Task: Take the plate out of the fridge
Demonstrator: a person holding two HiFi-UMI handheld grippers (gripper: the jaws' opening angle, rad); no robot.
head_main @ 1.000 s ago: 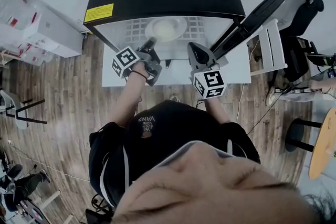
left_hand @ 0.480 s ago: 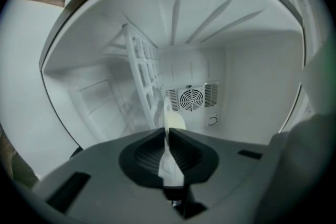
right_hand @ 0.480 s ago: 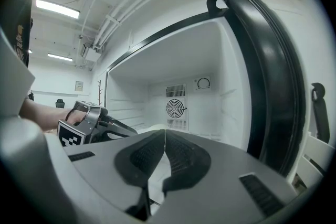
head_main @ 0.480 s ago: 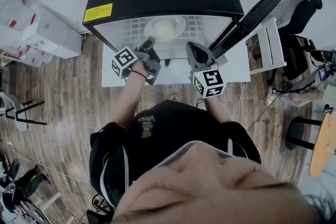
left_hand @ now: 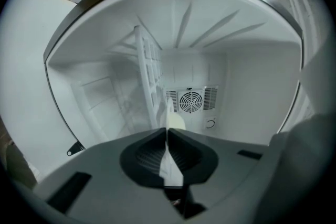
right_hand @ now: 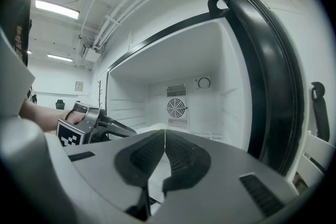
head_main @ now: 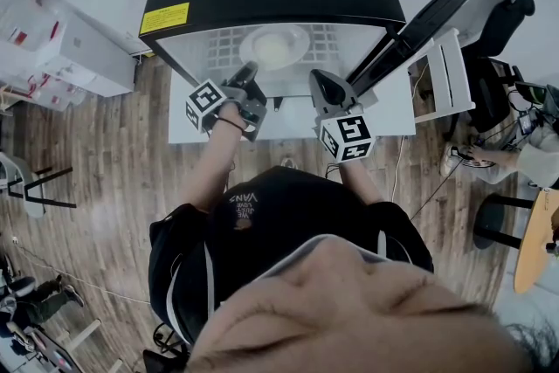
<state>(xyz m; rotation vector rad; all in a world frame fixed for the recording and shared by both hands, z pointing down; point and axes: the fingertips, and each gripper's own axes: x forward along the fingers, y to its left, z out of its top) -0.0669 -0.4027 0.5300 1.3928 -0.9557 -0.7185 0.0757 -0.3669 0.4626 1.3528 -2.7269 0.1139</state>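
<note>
A wood-plank floor (head_main: 105, 188) carries white storage boxes (head_main: 65, 44) left, a black chair (head_main: 507, 22) right.

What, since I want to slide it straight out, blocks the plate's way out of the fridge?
Nothing visible. The door stands swung open at the right, and the front of the shelf before the plate is bare. The left gripper has just been closing its jaws on the near rim; the right gripper, shut, sits beside the path.

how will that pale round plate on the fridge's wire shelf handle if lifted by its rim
The pale round plate looks rigid and smooth, so it is probably stiff but slippery. Held only at one edge, it would likely tilt. It may chip against the white wire shelf.
</note>
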